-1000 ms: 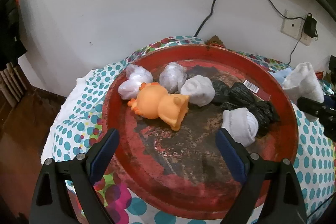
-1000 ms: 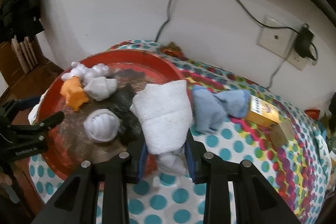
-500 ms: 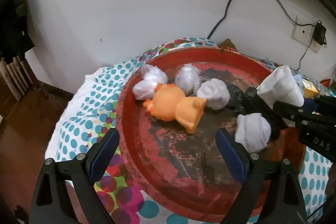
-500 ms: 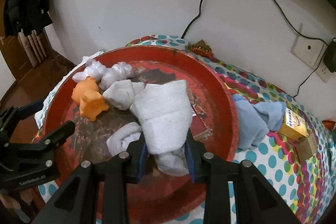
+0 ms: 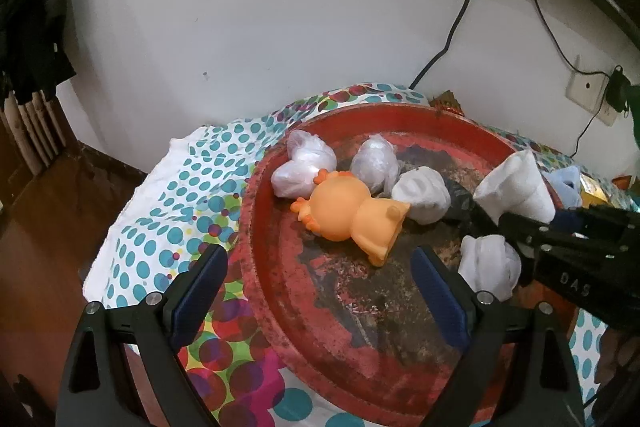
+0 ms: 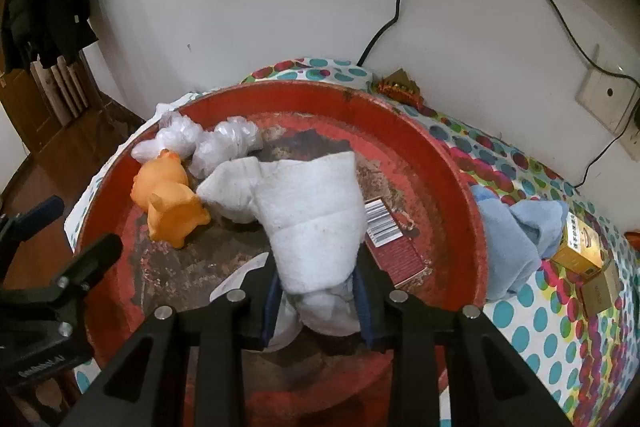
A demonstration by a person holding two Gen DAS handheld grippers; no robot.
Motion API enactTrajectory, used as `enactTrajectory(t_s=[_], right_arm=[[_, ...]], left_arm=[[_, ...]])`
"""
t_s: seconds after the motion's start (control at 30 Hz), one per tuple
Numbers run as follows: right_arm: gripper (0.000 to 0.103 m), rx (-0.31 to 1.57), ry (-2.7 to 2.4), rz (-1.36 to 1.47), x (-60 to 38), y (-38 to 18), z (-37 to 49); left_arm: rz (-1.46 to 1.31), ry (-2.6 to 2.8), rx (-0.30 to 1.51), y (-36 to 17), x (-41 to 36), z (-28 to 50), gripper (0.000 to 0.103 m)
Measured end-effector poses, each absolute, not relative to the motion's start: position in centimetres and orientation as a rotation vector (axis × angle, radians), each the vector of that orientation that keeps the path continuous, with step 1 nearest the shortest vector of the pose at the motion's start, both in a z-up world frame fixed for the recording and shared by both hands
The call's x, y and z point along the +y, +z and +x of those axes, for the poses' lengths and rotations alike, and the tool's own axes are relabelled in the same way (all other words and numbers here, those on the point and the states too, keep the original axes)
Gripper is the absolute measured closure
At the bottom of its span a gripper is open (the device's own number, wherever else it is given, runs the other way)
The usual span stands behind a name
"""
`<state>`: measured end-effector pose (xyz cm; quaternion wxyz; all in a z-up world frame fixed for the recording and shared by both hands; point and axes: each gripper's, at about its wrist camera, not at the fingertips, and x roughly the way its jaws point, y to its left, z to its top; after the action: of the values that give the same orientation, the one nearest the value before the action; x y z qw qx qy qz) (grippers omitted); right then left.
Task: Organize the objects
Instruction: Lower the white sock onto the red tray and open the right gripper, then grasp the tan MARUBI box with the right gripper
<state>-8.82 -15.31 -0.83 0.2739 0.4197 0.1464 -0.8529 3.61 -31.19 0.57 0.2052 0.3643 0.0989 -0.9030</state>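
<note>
The right gripper [image 6: 318,301] is out over the big red tray [image 6: 472,195] with a rolled white cloth [image 6: 312,211] between its blue pads, and the jaws are easing apart right now, the pads on either side of the roll's lower end while the wide end fans out ahead of the fingers. In the left wrist view that same roll [image 5: 516,187] hangs above the tray's right side, the black frame of the right gripper reaching in from the right edge. The left gripper [image 5: 318,291] hovers wide open at the near-left rim of the tray [image 5: 256,267], nothing between its fingers. Inside the tray, an orange rubber toy [image 5: 352,219] lies on its side, touching two knotted clear plastic bags [image 5: 304,169] at the far-left wall. Just beside the toy sits a balled white sock [image 5: 422,197], and another white bundle [image 5: 490,265] rests nearer the right gripper, with something dark between them that I can't make out. A dark red packet with a barcode [image 6: 390,235] lies flat on the tray floor to the right of the cloth. Outside the tray, on the polka-dot cover [image 6: 532,319] of the bench, a light blue cloth [image 6: 516,231] lies crumpled against the rim, with a yellow box [image 6: 580,243] just beyond it.
</note>
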Motion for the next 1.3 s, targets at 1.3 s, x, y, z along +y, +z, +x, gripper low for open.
enactTrajectory(t_s=[1.3], right_arm=[[0.048,0.221,-2.626,1.200,9.7,2.2,-14.8]], left_arm=[[1.053,-2.580,0.126,-0.1,-28.0,2.9,0.010]])
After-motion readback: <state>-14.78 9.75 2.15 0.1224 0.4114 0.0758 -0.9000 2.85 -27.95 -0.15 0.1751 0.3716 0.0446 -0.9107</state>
